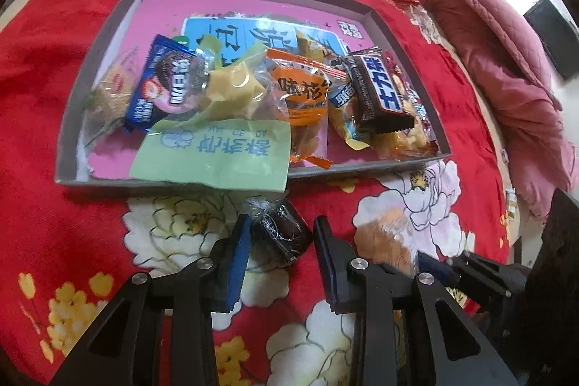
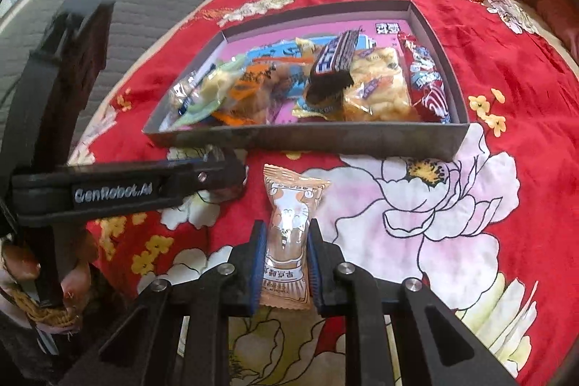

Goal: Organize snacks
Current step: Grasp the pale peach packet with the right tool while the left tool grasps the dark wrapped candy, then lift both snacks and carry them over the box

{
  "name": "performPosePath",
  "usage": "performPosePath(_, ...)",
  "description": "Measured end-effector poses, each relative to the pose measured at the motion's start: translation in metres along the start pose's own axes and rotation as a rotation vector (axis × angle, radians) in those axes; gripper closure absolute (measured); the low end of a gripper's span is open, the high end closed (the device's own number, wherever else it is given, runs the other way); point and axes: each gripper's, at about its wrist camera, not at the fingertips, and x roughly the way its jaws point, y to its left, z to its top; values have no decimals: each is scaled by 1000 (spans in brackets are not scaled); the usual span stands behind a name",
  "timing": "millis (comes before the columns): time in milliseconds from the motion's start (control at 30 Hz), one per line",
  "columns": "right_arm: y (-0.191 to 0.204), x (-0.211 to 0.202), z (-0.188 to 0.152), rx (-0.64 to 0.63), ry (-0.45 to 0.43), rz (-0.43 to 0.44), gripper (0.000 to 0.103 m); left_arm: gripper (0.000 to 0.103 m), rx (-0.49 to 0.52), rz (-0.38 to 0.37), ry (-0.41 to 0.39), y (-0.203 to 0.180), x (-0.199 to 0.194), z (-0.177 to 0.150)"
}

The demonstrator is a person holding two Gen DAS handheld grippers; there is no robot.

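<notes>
Right tongs (image 2: pixel 286 259) pinch orange packet (image 2: pixel 289 241); "GenRobot.AI" on left tongs (image 2: pixel 231 176)

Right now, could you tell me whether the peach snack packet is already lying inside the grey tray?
No, the peach snack packet is clamped between the right gripper jaws, outside the grey tray.

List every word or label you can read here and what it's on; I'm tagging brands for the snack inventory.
"GenRobot.AI": on the side of the left gripper, seen from the right wrist view.
Chinese print on the dark chocolate bar, green packet, orange packet and peach-coloured packet: upside down or blurred, unreadable.
</notes>
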Motion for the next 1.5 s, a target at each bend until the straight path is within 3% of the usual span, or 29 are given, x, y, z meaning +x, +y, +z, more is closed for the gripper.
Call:
performPosePath(467,1,-26,21,32,-160,160,82,67,-21,10,-141,20,-68,0)
performPosePath(1033,5,-25,56,-20,-274,129,82,67,-77,70,-200,50,-72,29)
performPosePath(1500,9,-12,75,-45,-287,113,82,67,-90,128,-193,63,-52,43)
